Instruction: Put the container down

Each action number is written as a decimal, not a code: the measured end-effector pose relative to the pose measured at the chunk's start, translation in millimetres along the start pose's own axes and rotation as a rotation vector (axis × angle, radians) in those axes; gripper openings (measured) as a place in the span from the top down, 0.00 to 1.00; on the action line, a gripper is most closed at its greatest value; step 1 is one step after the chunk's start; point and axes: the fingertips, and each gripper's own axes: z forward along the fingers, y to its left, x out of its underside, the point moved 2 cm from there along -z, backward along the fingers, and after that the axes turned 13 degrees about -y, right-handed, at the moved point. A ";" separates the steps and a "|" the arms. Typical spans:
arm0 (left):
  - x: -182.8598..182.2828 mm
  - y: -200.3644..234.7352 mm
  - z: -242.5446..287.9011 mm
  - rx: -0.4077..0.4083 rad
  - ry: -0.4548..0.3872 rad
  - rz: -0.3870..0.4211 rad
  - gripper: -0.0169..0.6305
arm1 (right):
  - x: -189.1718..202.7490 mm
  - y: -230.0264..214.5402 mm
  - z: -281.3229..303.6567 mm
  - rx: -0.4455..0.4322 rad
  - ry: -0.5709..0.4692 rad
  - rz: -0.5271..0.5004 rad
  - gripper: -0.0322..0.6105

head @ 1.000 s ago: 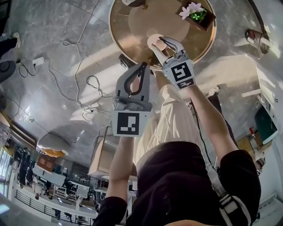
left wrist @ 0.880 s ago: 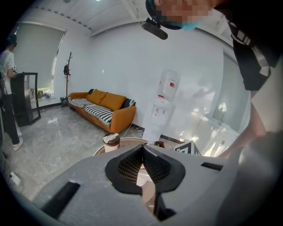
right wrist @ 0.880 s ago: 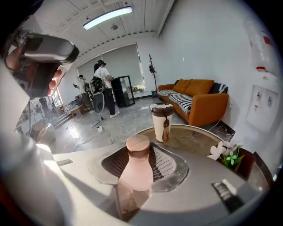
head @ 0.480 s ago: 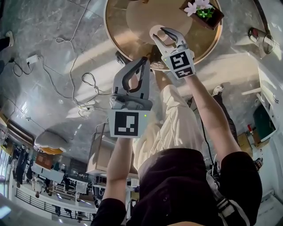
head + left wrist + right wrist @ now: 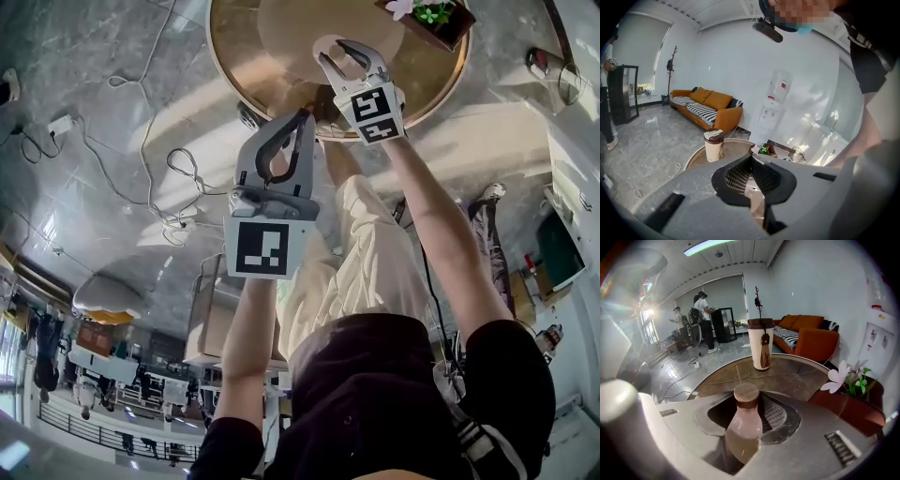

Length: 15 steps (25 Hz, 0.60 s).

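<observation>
Your right gripper (image 5: 345,58) clamps the wooden-capped container (image 5: 744,425) over the near edge of the round table (image 5: 244,47), a tall tumbler (image 5: 761,344) standing farther back, while your left gripper (image 5: 302,120) hangs nearer, jaws together and empty.

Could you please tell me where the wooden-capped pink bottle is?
In the right gripper view, the wooden-capped pink bottle sits in the right gripper's fingers over the round brown table, a tall cream tumbler beyond it.
</observation>
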 end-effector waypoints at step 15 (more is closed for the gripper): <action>18.1 -6.2 15.3 -0.011 0.087 -0.006 0.95 | 11.4 -4.3 5.2 0.030 0.022 -0.016 0.73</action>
